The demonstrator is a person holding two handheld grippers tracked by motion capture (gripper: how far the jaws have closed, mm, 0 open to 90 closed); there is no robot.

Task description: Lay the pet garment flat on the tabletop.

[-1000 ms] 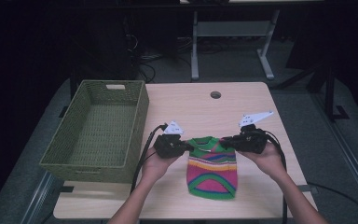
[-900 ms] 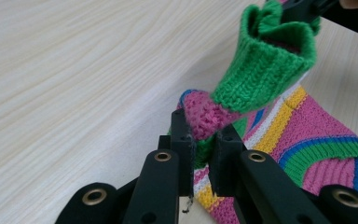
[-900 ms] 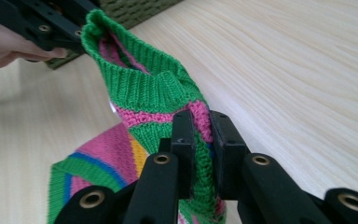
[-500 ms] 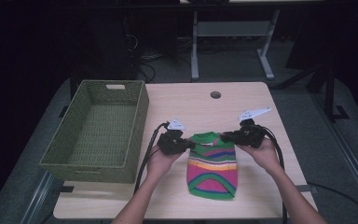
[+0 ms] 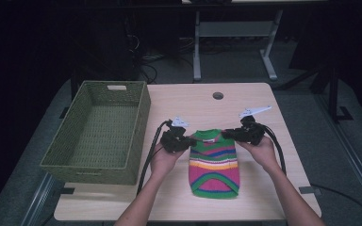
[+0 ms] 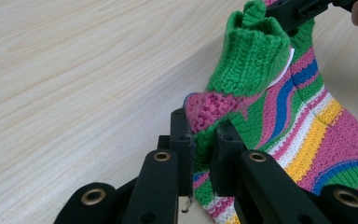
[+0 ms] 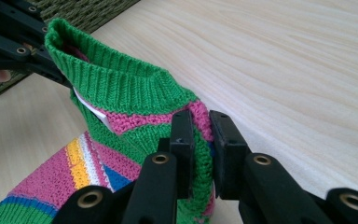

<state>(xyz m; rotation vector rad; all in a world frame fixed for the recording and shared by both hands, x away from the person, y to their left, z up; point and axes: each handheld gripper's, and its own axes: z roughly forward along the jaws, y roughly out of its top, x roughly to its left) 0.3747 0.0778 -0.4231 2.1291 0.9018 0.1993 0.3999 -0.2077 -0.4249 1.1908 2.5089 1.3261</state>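
Both grippers (image 5: 187, 141) (image 5: 227, 134) clamp the striped sweater (image 5: 214, 162); its white label (image 7: 92, 109) shows no legible writing.

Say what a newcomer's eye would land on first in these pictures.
The bright striped knitted sweater at the table's near middle stands out, pinched at its shoulders by the left gripper and right gripper. Next comes the green woven basket at the table's left edge.

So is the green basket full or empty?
Empty. The high view looks straight into the green basket and shows bare woven floor; the striped sweater lies on the table beside it.
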